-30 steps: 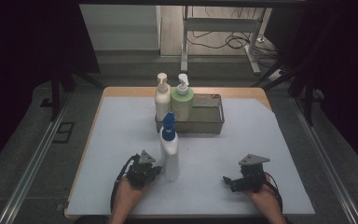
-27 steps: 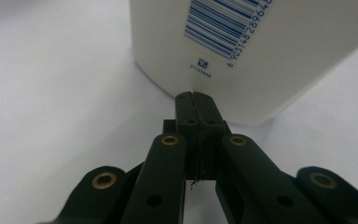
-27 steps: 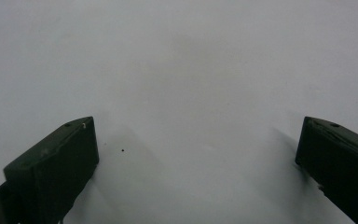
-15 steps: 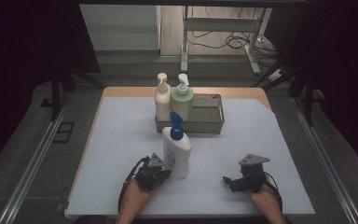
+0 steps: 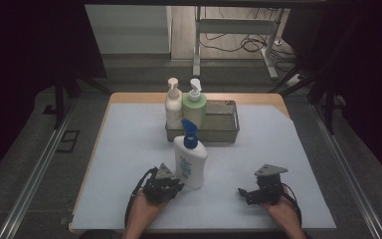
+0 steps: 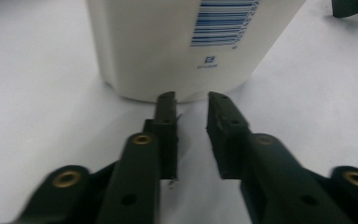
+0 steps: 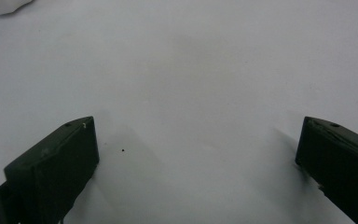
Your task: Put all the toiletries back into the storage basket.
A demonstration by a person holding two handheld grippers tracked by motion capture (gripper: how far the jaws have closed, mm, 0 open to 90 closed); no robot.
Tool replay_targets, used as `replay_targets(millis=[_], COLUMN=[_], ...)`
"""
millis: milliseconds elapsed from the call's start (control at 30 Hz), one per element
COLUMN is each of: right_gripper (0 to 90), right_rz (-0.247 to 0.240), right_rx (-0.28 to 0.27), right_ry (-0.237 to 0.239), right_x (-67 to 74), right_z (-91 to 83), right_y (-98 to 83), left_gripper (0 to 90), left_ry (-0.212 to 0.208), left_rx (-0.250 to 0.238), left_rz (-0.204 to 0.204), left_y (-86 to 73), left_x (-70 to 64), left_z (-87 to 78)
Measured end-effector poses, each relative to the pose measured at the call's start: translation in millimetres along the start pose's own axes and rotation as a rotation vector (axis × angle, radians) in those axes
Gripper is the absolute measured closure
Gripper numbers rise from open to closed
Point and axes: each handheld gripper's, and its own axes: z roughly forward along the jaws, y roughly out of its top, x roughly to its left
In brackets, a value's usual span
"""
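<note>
Left gripper (image 5: 175, 183) sits lower left of centre in high view, on the white mat (image 5: 129, 164), hand (image 5: 142, 216) coming in from the bottom edge. Its jaws have just been opening: released, a narrow gap between them, nothing in it. In left gripper view the two black jaws rise from the bottom and the tips stop just short of the bottle's base; can't tell if they brush it. Left gripper (image 6: 189, 105) points straight at the bottle there.

White bottle w/ blue pump top (image 5: 190, 160) stands upright on the mat, centre of high view, immediately right of and just above the left gripper. In left gripper view the bottle (image 6: 168, 46) takes up the upper centre, barcode at upper right, base resting on the mat. It's free-standing, no jaw clamping it.

Behind it, upper centre of high view: metal tray (image 5: 224, 130) w/ a cream pump bottle (image 5: 173, 104) and a green pump bottle (image 5: 195, 104) side by side in its left end. Tray is near the white bottle but apart from it.

Right gripper (image 5: 243, 194) lower right of centre in high view, on the mat, well apart from the white bottle, hand (image 5: 286, 219) at bottom edge. In right gripper view its jaws stand wide apart at lower left and lower right, released, right gripper (image 7: 196, 135) w/ bare mat (image 7: 191, 70) between.
</note>
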Motion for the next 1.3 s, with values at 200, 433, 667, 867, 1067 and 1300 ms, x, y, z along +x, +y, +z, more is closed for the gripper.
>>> replay_targets(millis=[200,433,667,867,1067,1300], right_gripper=[0.0,1.5,0.6,0.0,0.0,0.0], right_rz=[0.002,0.002,-0.019,-0.051,-0.052,-0.072], right_rx=[0.005,-0.031,-0.037,-0.062,-0.102,-0.125], right_ry=[0.002,0.027,0.04,0.055,0.085,0.11], right_x=[-0.1,0.2,3.9,9.9,15.6,24.3], right_z=[-0.5,-6.6,-10.4,-17.0,-24.9,-33.5], right_y=[0.9,3.9,7.6,15.3,23.1,31.7], left_gripper=[49.9,36.0,23.9,19.2,14.1,12.9], left_ry=[0.059,0.089,0.117,0.134,0.162,0.206], left_rx=[-0.002,-0.002,0.006,0.008,0.0,0.021], left_rz=[0.027,0.033,0.031,0.02,0.018,0.036], left_y=[-6.9,-11.4,-18.9,-27.2,-30.9,-35.5], left_x=[2.4,1.8,2.8,7.0,8.1,8.2], left_z=[-7.1,-12.9,-18.0,-23.9,-25.1,-19.5])
